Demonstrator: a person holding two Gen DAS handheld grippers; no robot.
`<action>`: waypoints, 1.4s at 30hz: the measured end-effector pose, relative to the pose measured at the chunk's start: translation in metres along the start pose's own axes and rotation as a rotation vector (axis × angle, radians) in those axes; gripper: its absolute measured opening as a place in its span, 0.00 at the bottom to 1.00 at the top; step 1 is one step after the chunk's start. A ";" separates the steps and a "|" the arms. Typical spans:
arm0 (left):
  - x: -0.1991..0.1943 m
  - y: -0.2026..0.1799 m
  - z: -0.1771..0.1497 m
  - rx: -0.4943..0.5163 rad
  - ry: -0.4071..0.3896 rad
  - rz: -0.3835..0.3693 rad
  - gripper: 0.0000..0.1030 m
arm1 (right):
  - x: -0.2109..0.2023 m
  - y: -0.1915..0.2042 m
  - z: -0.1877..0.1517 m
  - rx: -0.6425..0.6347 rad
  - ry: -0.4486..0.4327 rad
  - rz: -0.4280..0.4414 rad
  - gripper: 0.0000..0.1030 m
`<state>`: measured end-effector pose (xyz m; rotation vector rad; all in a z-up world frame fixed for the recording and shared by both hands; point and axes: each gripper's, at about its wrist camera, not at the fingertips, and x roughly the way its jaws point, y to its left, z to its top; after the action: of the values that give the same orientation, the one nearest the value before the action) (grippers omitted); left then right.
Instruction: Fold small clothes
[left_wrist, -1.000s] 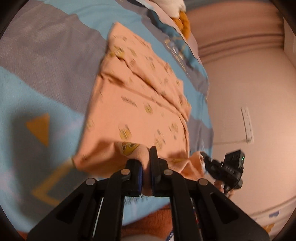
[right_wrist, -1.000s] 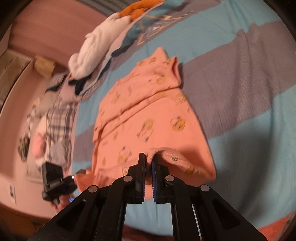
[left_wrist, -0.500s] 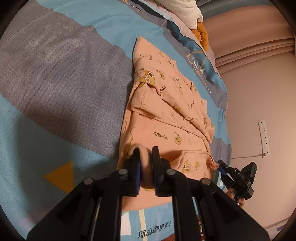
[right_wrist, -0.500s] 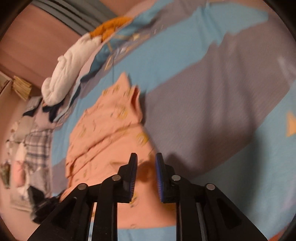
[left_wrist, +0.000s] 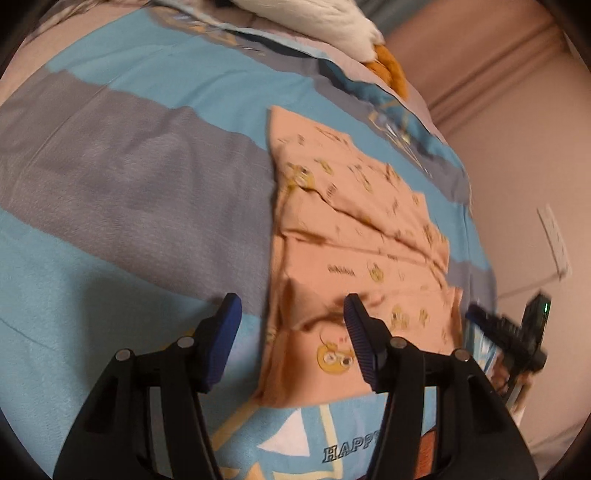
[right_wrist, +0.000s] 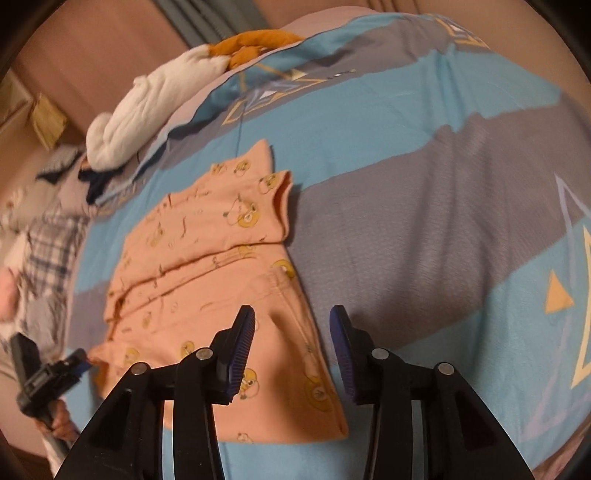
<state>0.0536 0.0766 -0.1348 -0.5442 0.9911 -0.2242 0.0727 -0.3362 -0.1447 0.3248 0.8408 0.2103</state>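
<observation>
Peach cartoon-print garment (left_wrist: 354, 236) lay folded flat on the blue-and-grey striped bedspread (left_wrist: 129, 166), left gripper (left_wrist: 291, 314) spreading its jaws above the garment's near edge, gripping nothing, right gripper (right_wrist: 291, 325) likewise opening over the opposite corner, pads clear of cloth, white plush toy (right_wrist: 147, 114) sat near the far end.

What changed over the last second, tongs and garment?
Both tongs let go: the left tongs and right tongs, shut on the garment's near edge a second ago, are opening and pinch nothing. The lifted hem dropped onto the garment. The bedspread and white bundle are unchanged.
</observation>
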 end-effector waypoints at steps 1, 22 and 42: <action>0.000 -0.002 -0.002 0.022 -0.004 0.006 0.57 | 0.002 0.002 0.001 -0.007 0.003 -0.003 0.40; 0.052 -0.018 0.023 0.193 -0.051 0.132 0.31 | 0.025 0.010 0.003 -0.078 0.004 -0.081 0.12; 0.002 -0.040 0.021 0.135 -0.203 0.116 0.04 | -0.029 0.032 0.005 -0.116 -0.167 -0.035 0.06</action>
<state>0.0753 0.0489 -0.1061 -0.3765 0.8012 -0.1287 0.0565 -0.3164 -0.1099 0.2157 0.6663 0.1952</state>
